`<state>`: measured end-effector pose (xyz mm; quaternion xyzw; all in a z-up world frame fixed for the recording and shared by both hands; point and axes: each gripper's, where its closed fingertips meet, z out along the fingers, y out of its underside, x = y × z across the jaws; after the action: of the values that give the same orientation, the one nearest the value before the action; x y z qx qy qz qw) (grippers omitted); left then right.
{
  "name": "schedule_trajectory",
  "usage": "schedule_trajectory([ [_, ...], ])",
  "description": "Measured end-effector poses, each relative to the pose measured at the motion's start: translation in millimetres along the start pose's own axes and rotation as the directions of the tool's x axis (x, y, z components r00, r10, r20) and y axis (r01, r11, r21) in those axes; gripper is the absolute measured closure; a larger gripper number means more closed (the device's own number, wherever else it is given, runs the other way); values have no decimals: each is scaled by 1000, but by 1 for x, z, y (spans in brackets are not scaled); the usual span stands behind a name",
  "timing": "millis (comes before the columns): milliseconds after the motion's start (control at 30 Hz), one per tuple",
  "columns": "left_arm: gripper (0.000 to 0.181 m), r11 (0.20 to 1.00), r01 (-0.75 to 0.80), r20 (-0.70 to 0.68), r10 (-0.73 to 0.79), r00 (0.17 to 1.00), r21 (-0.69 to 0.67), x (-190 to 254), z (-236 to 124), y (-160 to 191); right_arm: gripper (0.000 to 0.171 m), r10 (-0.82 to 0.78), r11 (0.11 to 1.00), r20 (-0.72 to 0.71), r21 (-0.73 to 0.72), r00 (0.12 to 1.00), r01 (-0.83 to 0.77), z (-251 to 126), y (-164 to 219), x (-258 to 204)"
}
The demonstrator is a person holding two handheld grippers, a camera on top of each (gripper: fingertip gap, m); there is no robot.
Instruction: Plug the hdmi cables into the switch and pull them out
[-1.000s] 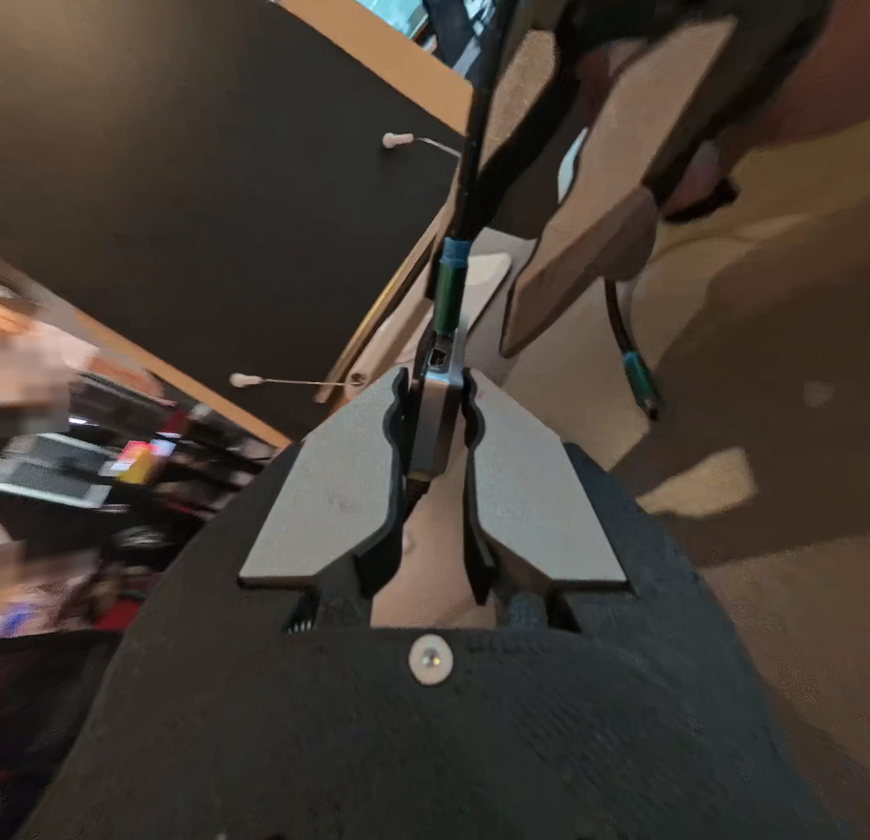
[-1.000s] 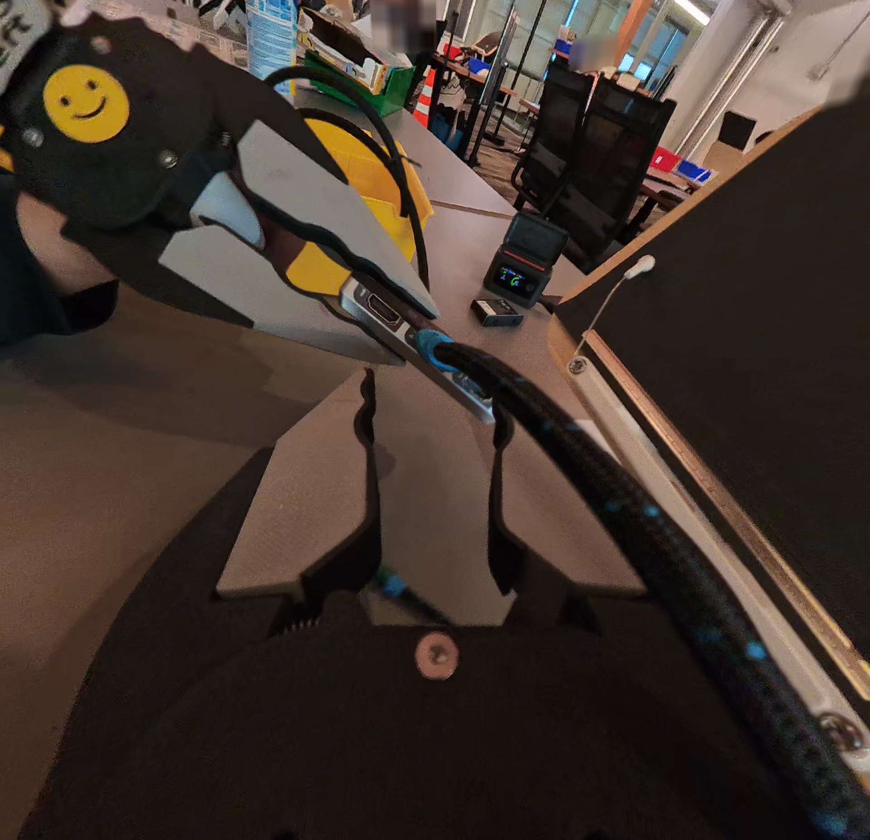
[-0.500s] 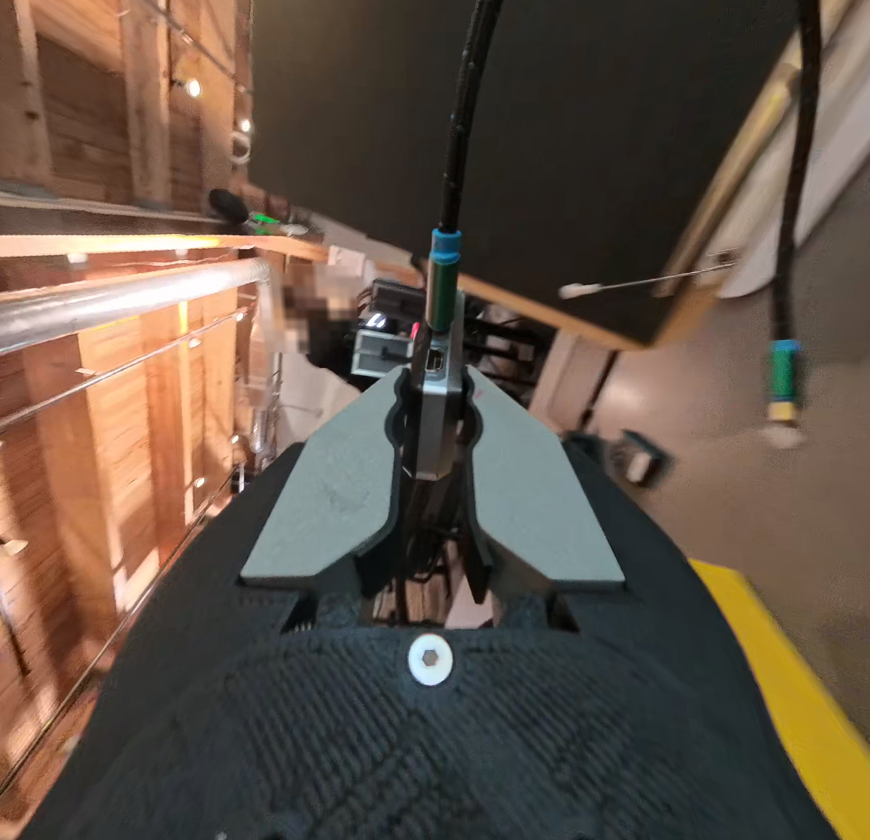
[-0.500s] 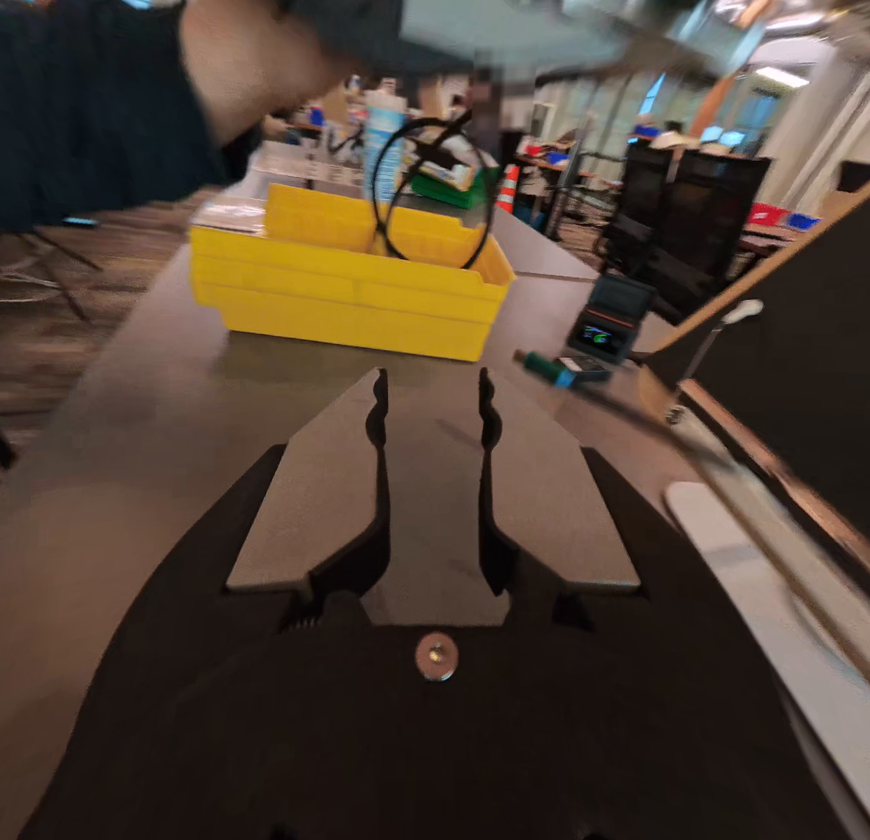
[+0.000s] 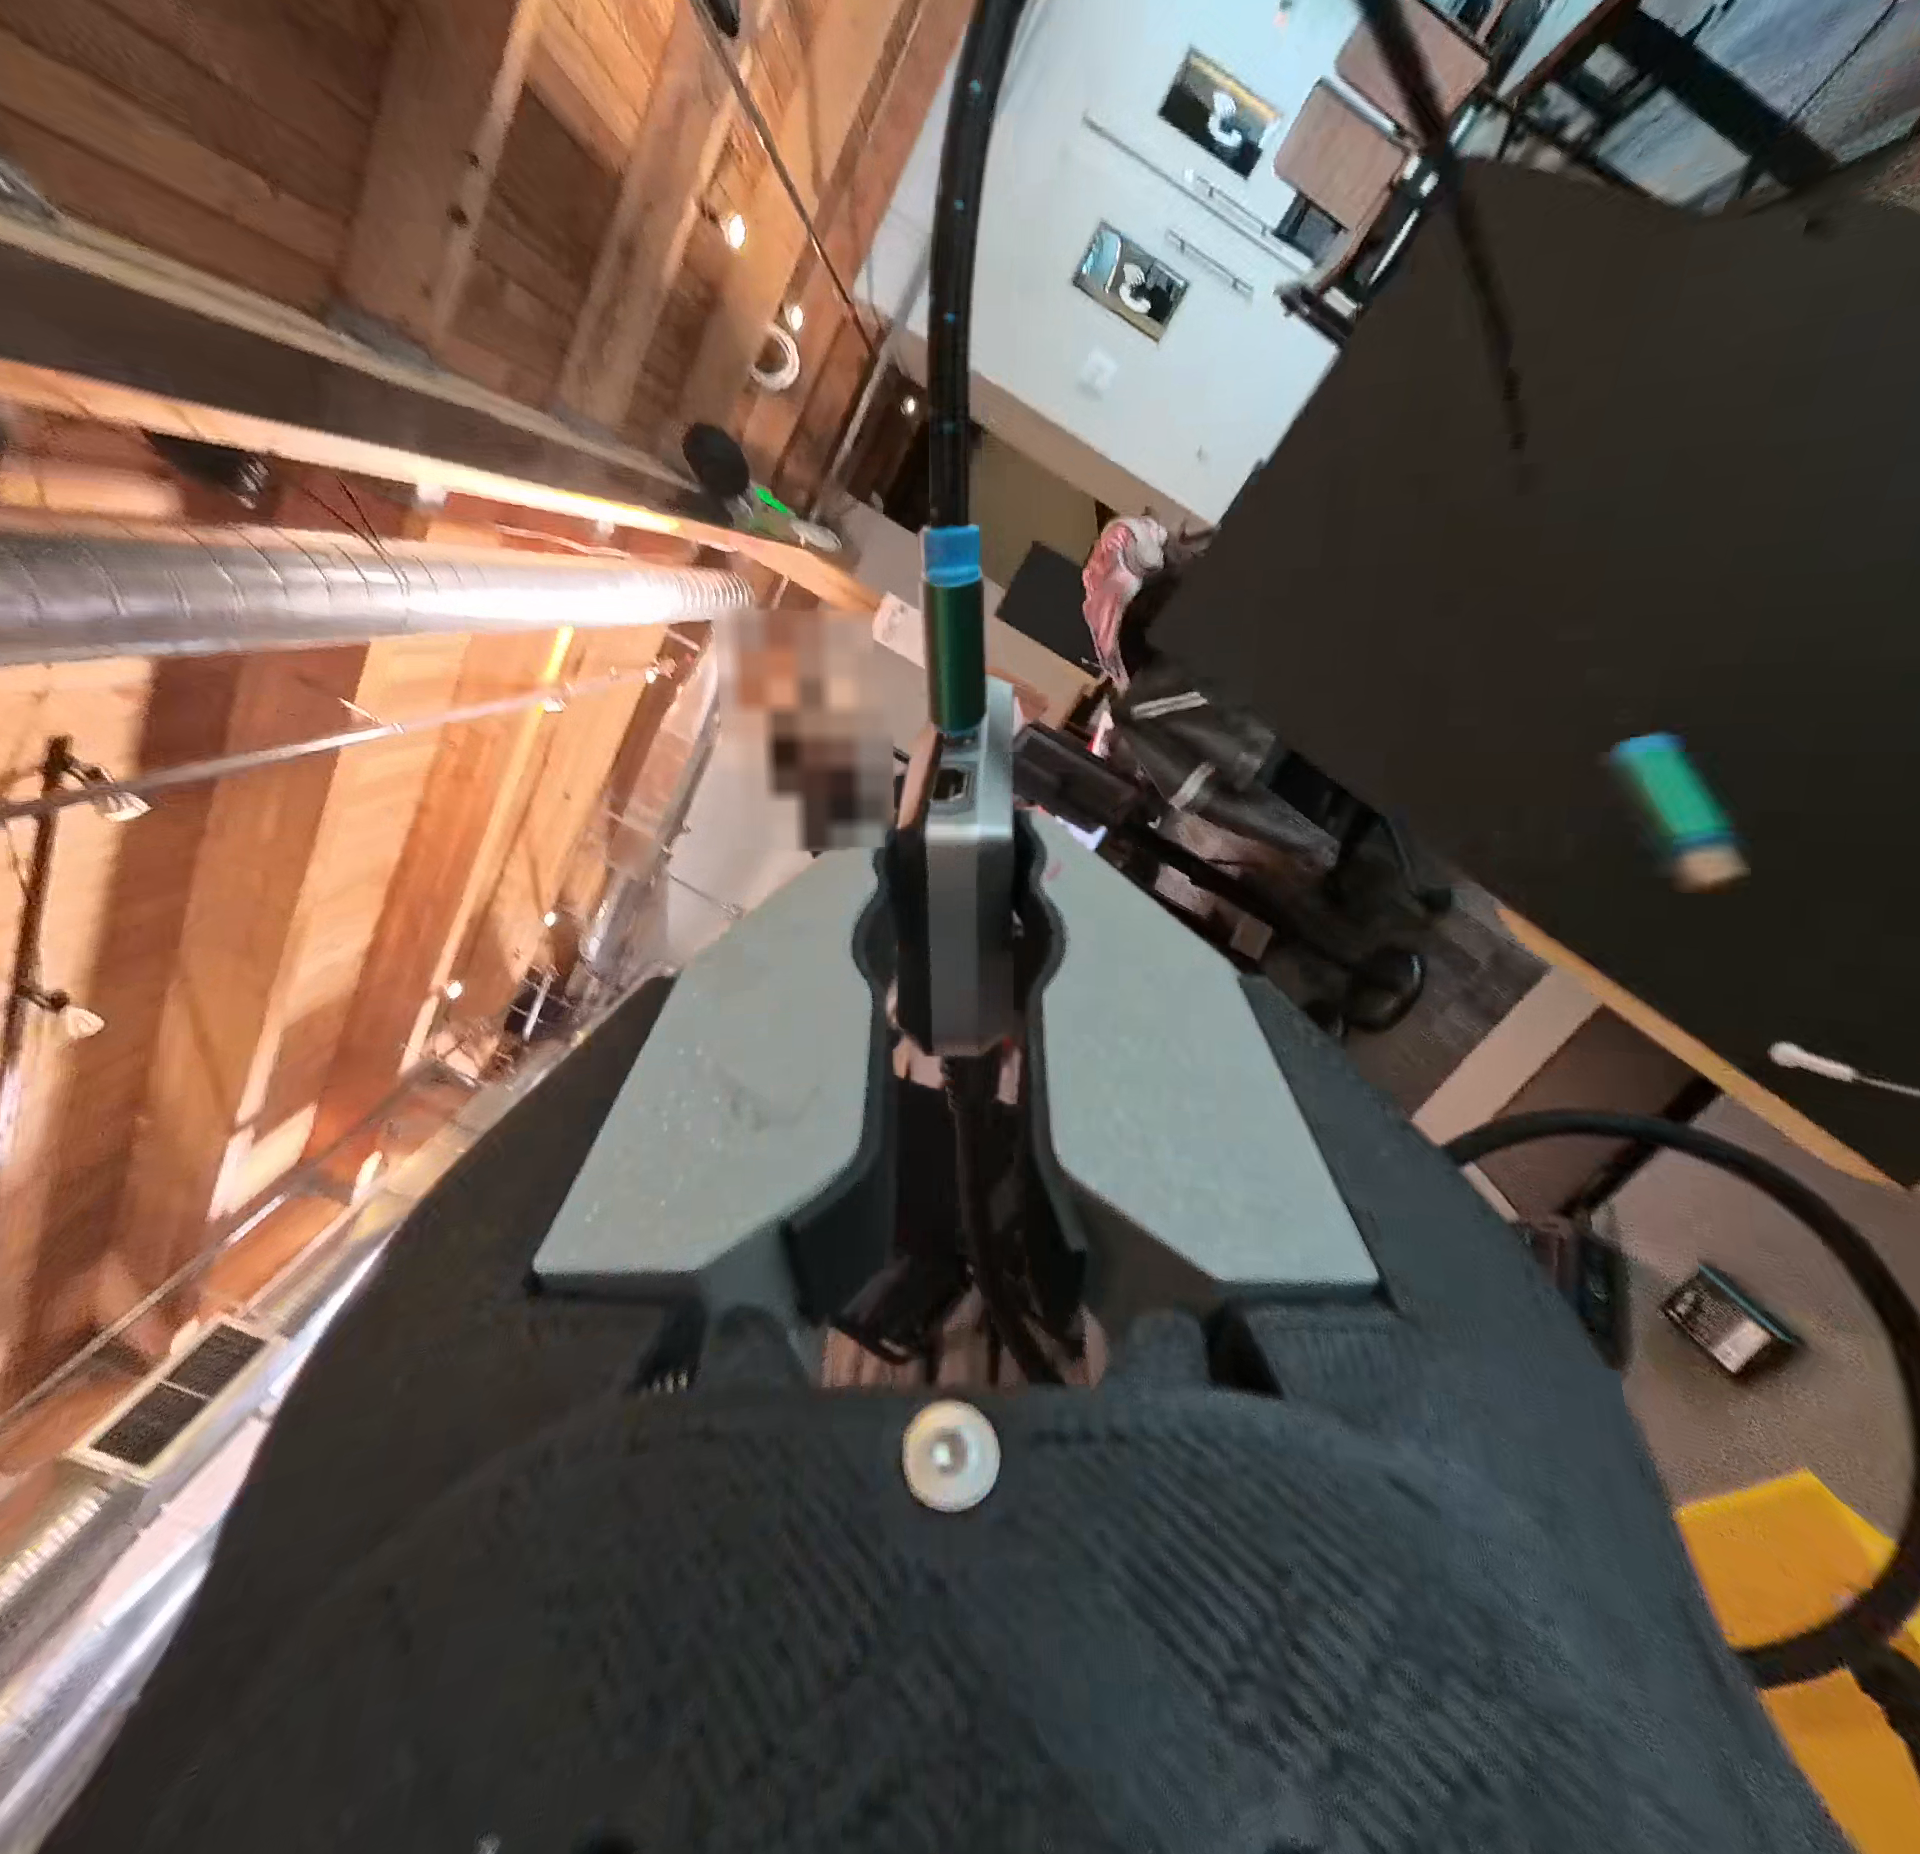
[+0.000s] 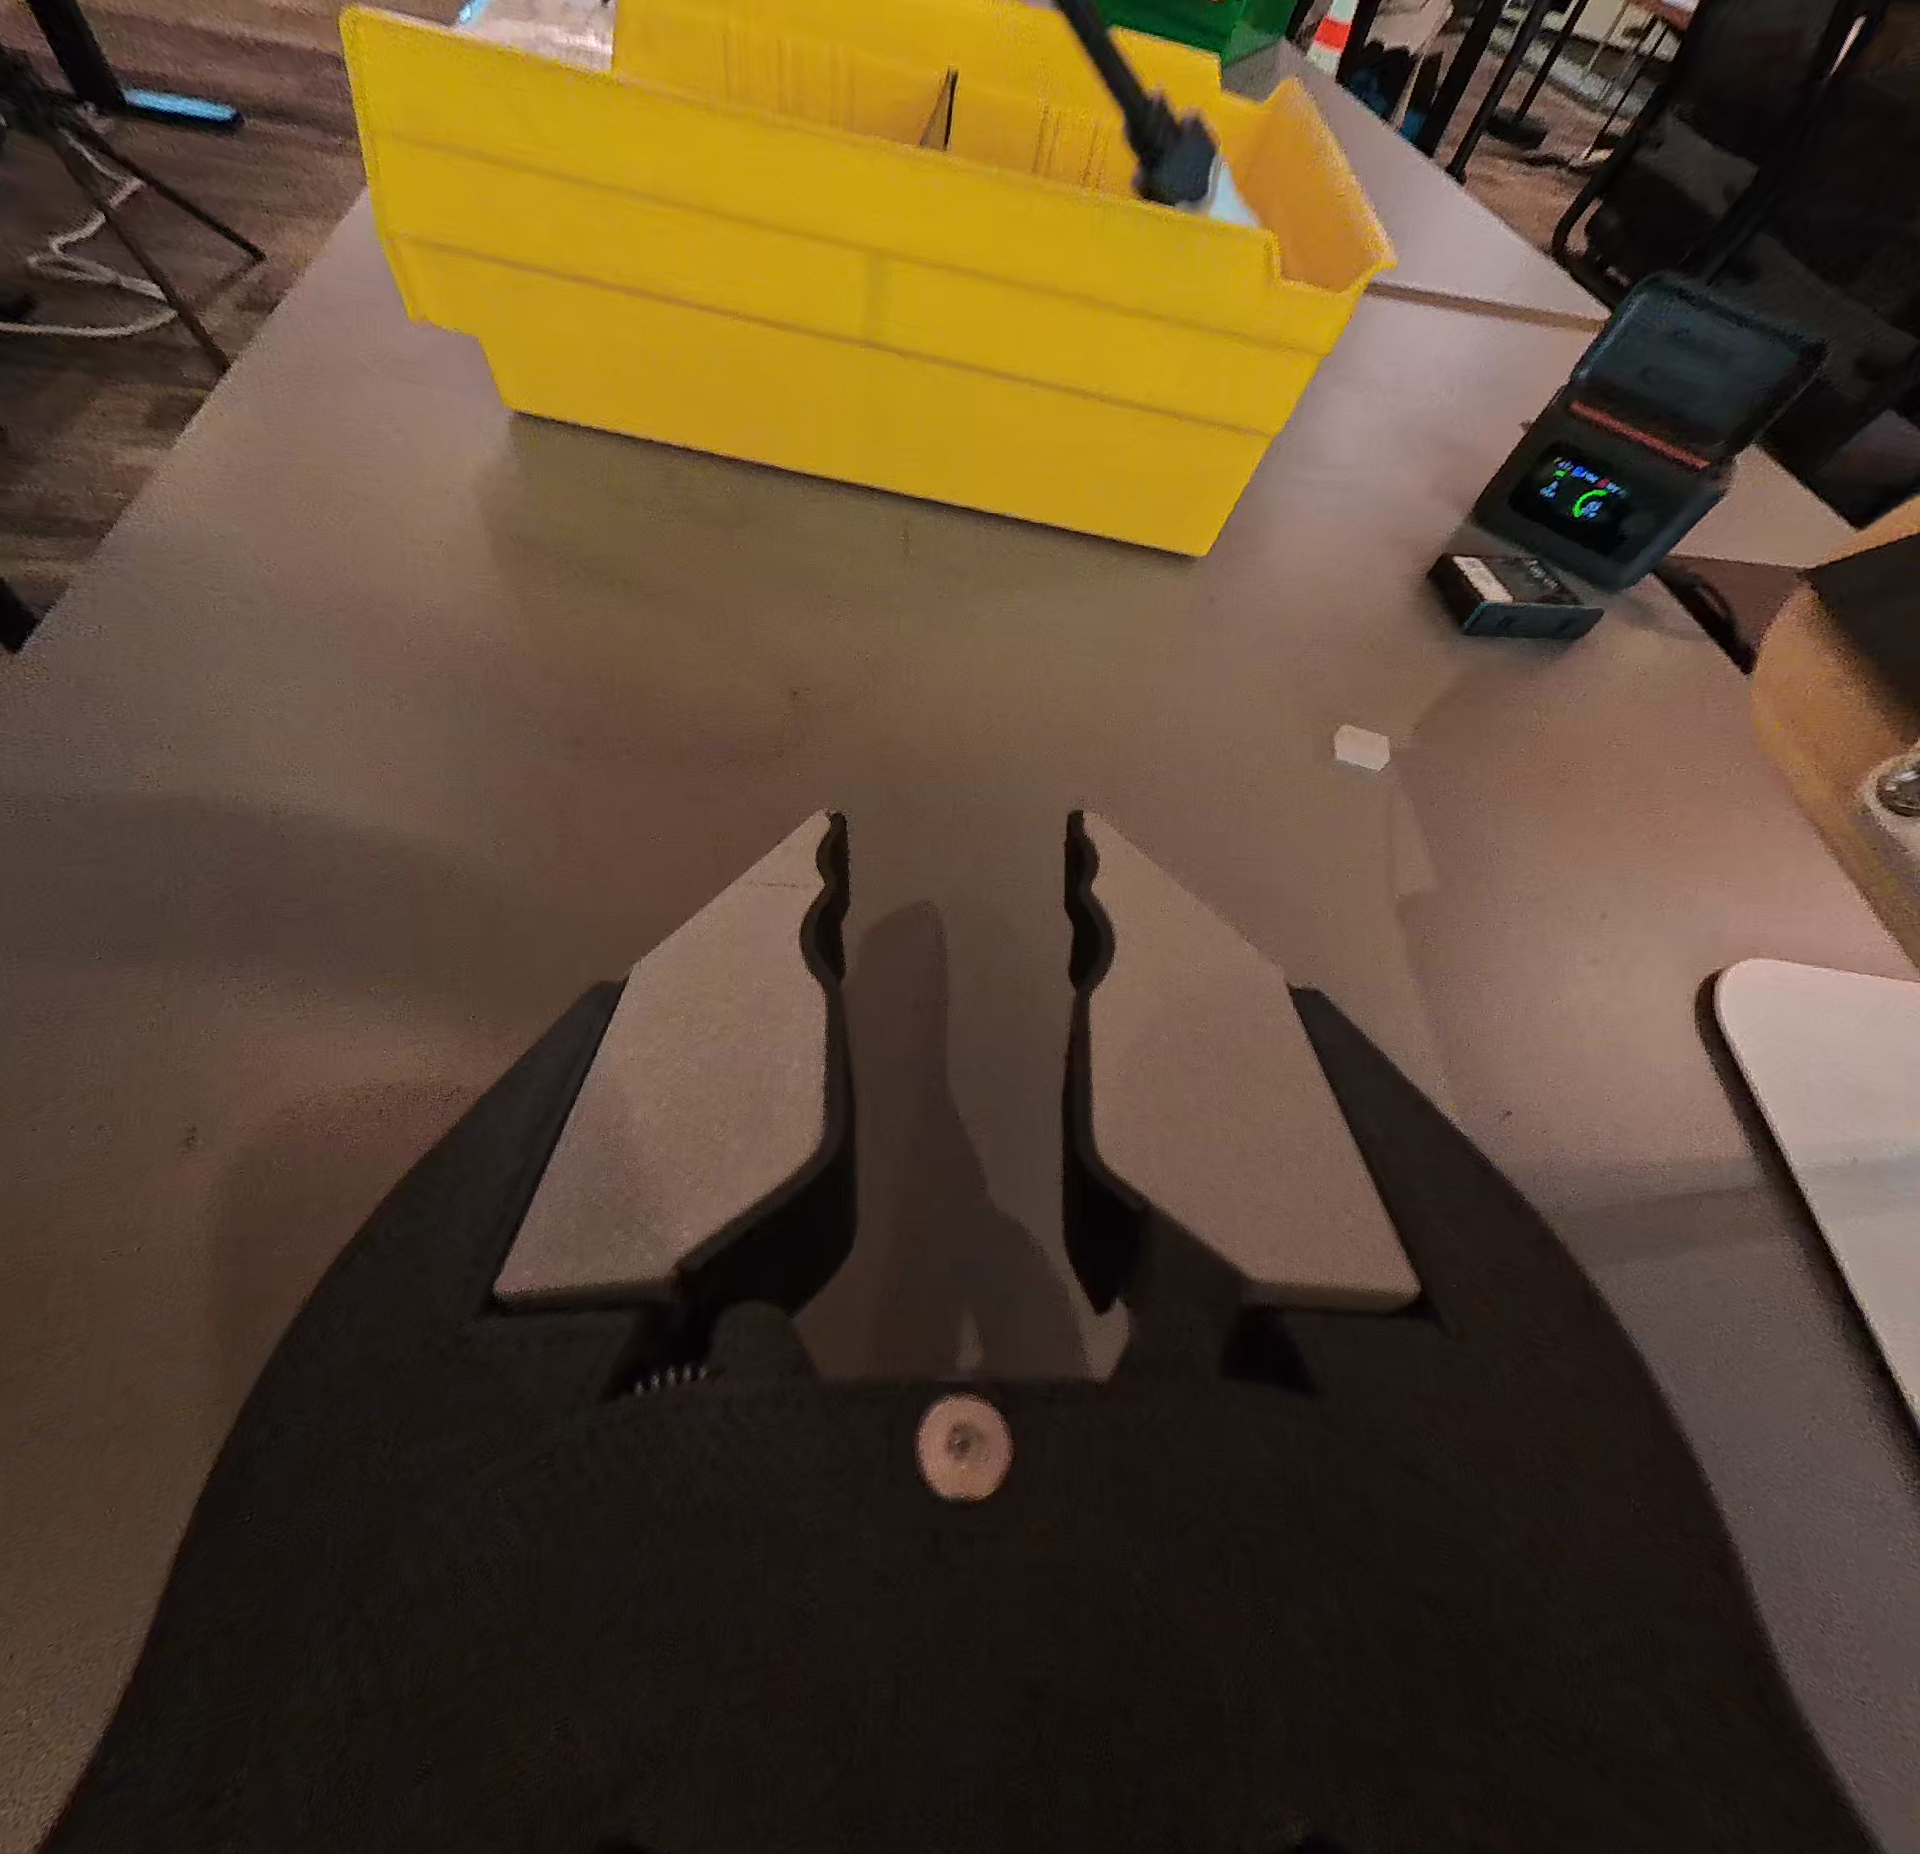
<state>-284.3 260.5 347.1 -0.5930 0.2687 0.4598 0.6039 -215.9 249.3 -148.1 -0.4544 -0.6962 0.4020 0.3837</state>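
Observation:
My left gripper (image 5: 958, 895) is shut on the grey metal switch (image 5: 961, 900) and holds it high in the air, pointing up. A green HDMI plug with a blue collar (image 5: 954, 632) sits in the switch's top port; its black braided cable (image 5: 951, 277) arcs upward. A second green plug (image 5: 1675, 807) hangs loose at the right, blurred. My right gripper (image 6: 954, 869) is open and empty just above the grey table (image 6: 623, 724). A black cable end (image 6: 1169, 157) dangles over the yellow bin (image 6: 862, 318).
A black device with a lit screen (image 6: 1621, 443) and a small black block (image 6: 1512, 594) stand at the table's right. A white pad (image 6: 1839, 1087) lies at the right edge. A black panel (image 5: 1621, 578) rises on the right of the left wrist view. The gap from one gripper's tips to the other's is roughly 50 centimetres.
My left gripper has swung upward with the switch and its plugged cable, away from the table. My right gripper has dropped away from the switch and now faces the bare table, open.

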Motion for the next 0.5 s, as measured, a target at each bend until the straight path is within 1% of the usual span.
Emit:
schedule_trajectory([
  [133,163,999,-30,18,29,999,43,-10,-9,-41,132,0,1000,4,-20,1000,0,2,3,-1],
  [233,164,997,-61,39,59,997,52,-8,-10,-53,132,13,1000,-3,-13,1000,-13,0,3,2],
  [367,164,998,-37,-17,38,999,56,15,-8,-49,133,20,1000,-19,-6,1000,-20,-3,3,7],
  [500,163,999,-15,-114,19,993,38,48,-2,-33,133,13,1000,-25,-15,1000,-13,-3,5,9],
])
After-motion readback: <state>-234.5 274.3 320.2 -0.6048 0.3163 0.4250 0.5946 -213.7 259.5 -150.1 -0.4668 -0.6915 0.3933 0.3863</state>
